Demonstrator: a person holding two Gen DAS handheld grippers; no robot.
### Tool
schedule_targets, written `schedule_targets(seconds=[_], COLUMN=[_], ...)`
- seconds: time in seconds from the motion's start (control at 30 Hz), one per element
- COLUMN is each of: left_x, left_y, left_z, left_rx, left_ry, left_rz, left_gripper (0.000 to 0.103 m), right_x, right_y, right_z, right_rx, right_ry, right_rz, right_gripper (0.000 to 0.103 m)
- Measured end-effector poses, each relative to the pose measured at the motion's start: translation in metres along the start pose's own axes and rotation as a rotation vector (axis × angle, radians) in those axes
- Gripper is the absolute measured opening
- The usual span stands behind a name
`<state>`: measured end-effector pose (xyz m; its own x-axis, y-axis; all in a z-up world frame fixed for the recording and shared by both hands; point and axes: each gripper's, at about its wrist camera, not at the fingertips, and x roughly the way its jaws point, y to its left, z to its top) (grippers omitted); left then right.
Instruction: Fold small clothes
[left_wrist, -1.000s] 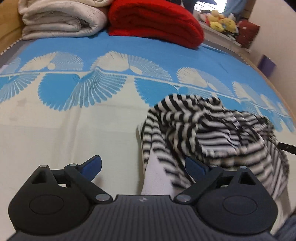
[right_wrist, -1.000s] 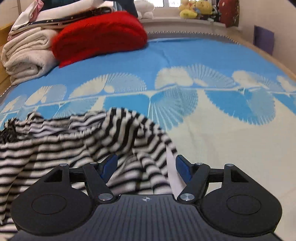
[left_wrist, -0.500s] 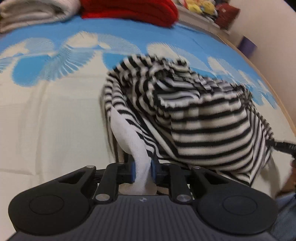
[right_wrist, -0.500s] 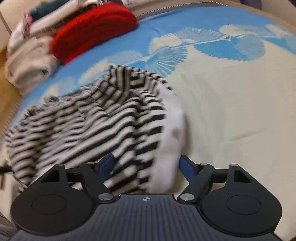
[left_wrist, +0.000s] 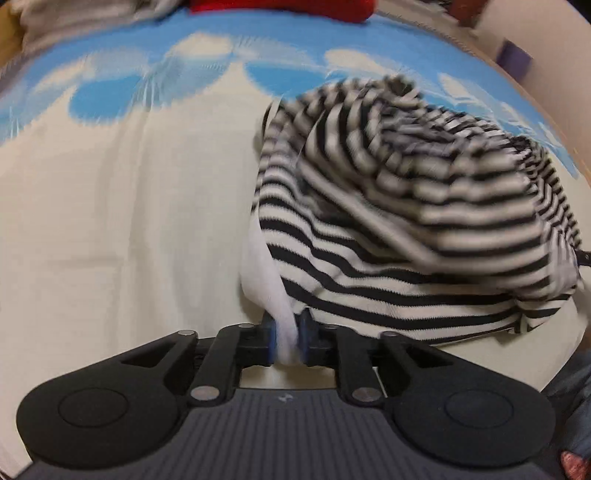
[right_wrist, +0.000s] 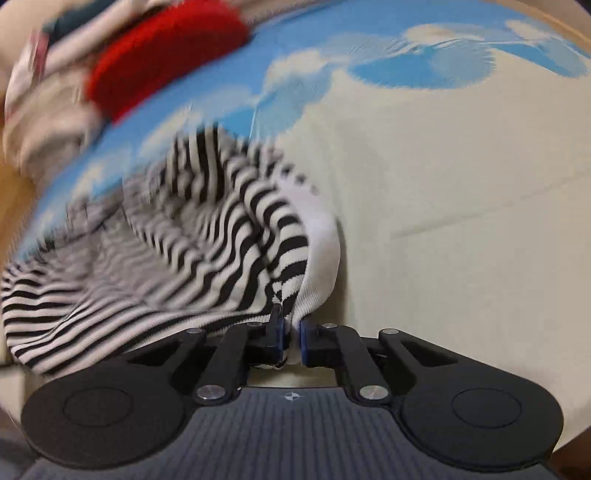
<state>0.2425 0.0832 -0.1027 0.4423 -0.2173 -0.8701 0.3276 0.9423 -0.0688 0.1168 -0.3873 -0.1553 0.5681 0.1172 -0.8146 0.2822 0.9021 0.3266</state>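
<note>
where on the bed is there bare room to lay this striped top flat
Bare cream bedspread lies open left of the striped top, up to the blue fan print. More cream lies on its other side. The far end is crowded: red blanket and folded bedding.

Left gripper (left_wrist: 287, 341) easing, right gripper (right_wrist: 291, 341) tightening, seemingly.

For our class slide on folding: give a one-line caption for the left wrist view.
Left gripper pinches the white edge of a striped garment bunched on the blue-and-cream bedspread.
</note>
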Motion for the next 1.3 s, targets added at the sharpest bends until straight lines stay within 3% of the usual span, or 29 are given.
schedule_targets(seconds=[0.03,0.07,0.1,0.17,0.27,0.4,0.53,0.57,0.6,0.63,0.67,0.77,0.87,0.97,1.03,1.07,1.17,1.2,1.23,1.27,1.3], left_x=[-0.01,-0.023,-0.037,-0.061,-0.068,-0.026,0.031,0.042,0.052,0.061,0.065,0.043,0.011,0.027,0.061,0.076,0.104,0.1,0.091,0.082,0.069], left_y=[0.0,0.002,0.003,0.003,-0.006,-0.016,-0.017,-0.017,-0.019,-0.021,-0.022,-0.016,0.0,0.012,0.022,0.024,0.019,0.017,0.015,0.015,0.014], left_z=[0.001,0.001,0.003,0.013,0.045,0.096,0.123,0.124,0.125,0.126,0.127,0.133,0.143,0.165,0.17,0.169,0.171,0.174,0.177,0.178,0.176], left_rx=[0.001,-0.002,-0.008,-0.003,0.031,-0.057,-0.209,-0.219,-0.223,-0.217,-0.203,-0.214,-0.261,-0.386,-0.514,-0.551,-0.539,-0.512,-0.476,-0.456,-0.449], left_ry=[-0.035,-0.079,-0.135,-0.233,-0.275,-0.135,0.064,0.088,0.104,0.1,0.095,0.009,-0.091,-0.175,-0.219,-0.214,-0.152,-0.165,-0.191,-0.224,-0.268], left_rz=[0.011,0.022,0.027,0.024,0.011,-0.108,-0.208,-0.205,-0.189,-0.169,-0.156,-0.162,-0.25,-0.256,-0.198,-0.16,-0.13,-0.14,-0.157,-0.166,-0.158], left_gripper=[0.048,0.057,0.071,0.076,0.076,0.076,0.076,0.075,0.055,0.006,0.009,0.009,0.009,0.01,0.017,0.018,0.024,0.042,0.067,0.078,0.095], right_x=[-0.002,-0.009,-0.02,-0.042,-0.051,-0.005,0.07,0.083,0.089,0.096,0.098,0.074,0.038,0.037,0.06,0.075,0.111,0.111,0.105,0.097,0.087], right_y=[0.001,0.004,0.007,0.02,0.056,0.107,0.116,0.114,0.111,0.109,0.107,0.102,0.088,0.062,0.052,0.049,0.052,0.056,0.06,0.062,0.061], right_z=[0.001,0.002,0.004,0.013,0.043,0.083,0.109,0.112,0.109,0.109,0.111,0.117,0.123,0.14,0.147,0.146,0.141,0.14,0.141,0.143,0.144], right_rx=[-0.003,-0.013,-0.031,-0.077,-0.185,-0.309,-0.127,-0.065,-0.018,0.03,0.067,0.095,0.137,0.304,0.355,0.37,0.346,0.312,0.277,0.256,0.252], right_ry=[-0.015,-0.054,-0.112,-0.259,-0.35,-0.252,-0.022,0.016,0.05,0.07,0.063,-0.007,-0.086,-0.227,-0.239,-0.223,-0.154,-0.169,-0.187,-0.212,-0.25], right_rz=[-0.028,-0.07,-0.106,-0.154,-0.01,0.113,0.134,0.13,0.127,0.125,0.131,0.148,0.224,0.235,0.186,0.144,0.069,0.054,0.047,0.056,0.073], right_gripper=[0.04,0.054,0.056,0.061,0.063,0.064,0.064,0.063,0.063,0.045,0.013,0.005,0.005,0.005,0.005,0.013,0.021,0.022,0.025,0.032,0.038])
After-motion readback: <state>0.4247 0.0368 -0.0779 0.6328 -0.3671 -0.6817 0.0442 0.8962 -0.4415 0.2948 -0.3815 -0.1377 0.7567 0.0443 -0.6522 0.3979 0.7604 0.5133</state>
